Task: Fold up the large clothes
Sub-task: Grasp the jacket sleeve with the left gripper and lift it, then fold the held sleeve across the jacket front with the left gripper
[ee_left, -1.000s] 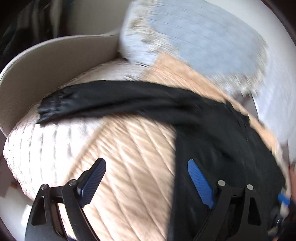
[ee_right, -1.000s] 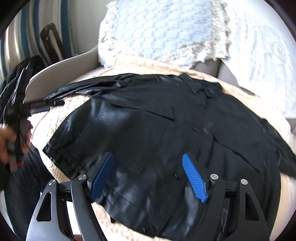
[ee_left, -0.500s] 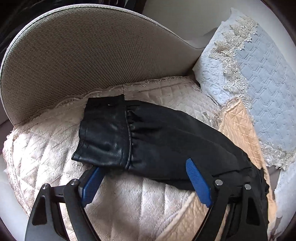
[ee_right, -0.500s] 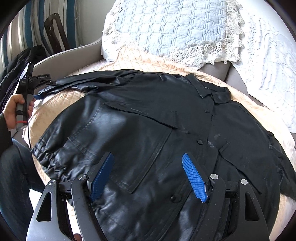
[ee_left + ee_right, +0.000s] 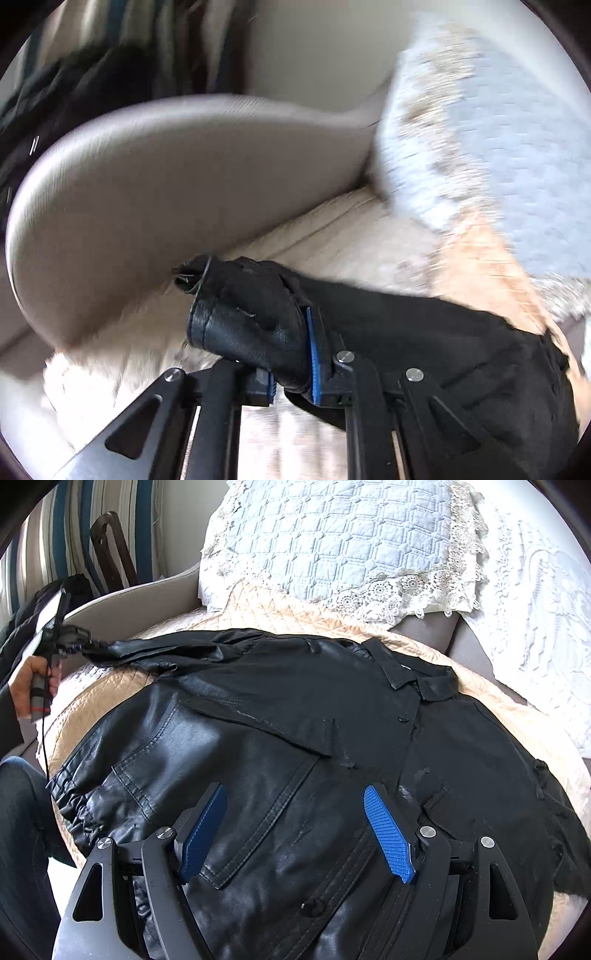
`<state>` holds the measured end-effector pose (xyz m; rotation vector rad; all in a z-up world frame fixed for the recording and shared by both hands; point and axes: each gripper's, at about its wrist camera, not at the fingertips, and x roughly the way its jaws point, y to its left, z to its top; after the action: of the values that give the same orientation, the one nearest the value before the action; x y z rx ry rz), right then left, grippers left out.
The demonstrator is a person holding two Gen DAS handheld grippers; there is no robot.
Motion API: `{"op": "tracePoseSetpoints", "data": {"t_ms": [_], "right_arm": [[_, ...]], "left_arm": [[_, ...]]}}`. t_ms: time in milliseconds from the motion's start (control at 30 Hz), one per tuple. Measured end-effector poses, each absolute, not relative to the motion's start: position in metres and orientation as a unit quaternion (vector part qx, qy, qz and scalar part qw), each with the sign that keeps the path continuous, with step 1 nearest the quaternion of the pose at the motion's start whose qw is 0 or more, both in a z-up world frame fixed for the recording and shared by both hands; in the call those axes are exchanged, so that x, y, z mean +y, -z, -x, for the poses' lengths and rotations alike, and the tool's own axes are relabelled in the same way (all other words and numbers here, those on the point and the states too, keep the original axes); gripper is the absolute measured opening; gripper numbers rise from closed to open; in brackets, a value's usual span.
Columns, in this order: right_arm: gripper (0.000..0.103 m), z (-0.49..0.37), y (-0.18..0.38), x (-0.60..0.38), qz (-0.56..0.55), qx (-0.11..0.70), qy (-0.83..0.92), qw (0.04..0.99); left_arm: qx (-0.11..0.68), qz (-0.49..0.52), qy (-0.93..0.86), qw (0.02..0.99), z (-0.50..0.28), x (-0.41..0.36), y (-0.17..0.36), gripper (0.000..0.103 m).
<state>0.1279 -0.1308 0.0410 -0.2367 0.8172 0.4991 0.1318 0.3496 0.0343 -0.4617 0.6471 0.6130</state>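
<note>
A black leather jacket (image 5: 295,709) lies spread front-up on the beige quilted sofa cover (image 5: 295,616), collar toward the pillows. Its left sleeve (image 5: 147,653) stretches out toward the armrest. My left gripper (image 5: 288,343) is closing its jaws, and the sleeve cuff (image 5: 251,317) is pinched between the blue pads (image 5: 314,350). In the right wrist view the left gripper (image 5: 70,642) sits at the sleeve's end, held by a hand (image 5: 31,672). My right gripper (image 5: 295,794) hovers open over the jacket's lower front near the chest pocket, with nothing between its fingers.
A grey curved armrest (image 5: 166,184) rises just behind the cuff. A light-blue quilted pillow (image 5: 332,546) with lace trim and a white lace cover (image 5: 535,627) lean at the back. The person's leg in dark jeans (image 5: 18,830) is at the left edge.
The left gripper swung along the sleeve to its cuff, then went from wide open to closed on it. The right gripper edged slightly over the jacket front and stayed open.
</note>
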Motion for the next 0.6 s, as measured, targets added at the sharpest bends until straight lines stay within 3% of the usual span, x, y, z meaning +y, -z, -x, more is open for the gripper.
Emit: {"op": "tracePoseSetpoints", "data": {"t_ms": [333, 467, 600], "right_arm": [[0.077, -0.131, -0.035, -0.163, 0.065, 0.394, -0.225, 0.889], [0.077, -0.132, -0.036, -0.185, 0.035, 0.396, -0.217, 0.891], [0.077, -0.132, -0.033, -0.209, 0.010, 0.403, -0.200, 0.893]], "left_arm": [[0.231, 0.064, -0.108, 0.965, -0.180, 0.173, -0.152, 0.012], [0.241, 0.050, -0.015, 0.969, -0.217, 0.089, -0.151, 0.012], [0.299, 0.067, 0.056, 0.950, -0.257, 0.015, -0.111, 0.013]]}}
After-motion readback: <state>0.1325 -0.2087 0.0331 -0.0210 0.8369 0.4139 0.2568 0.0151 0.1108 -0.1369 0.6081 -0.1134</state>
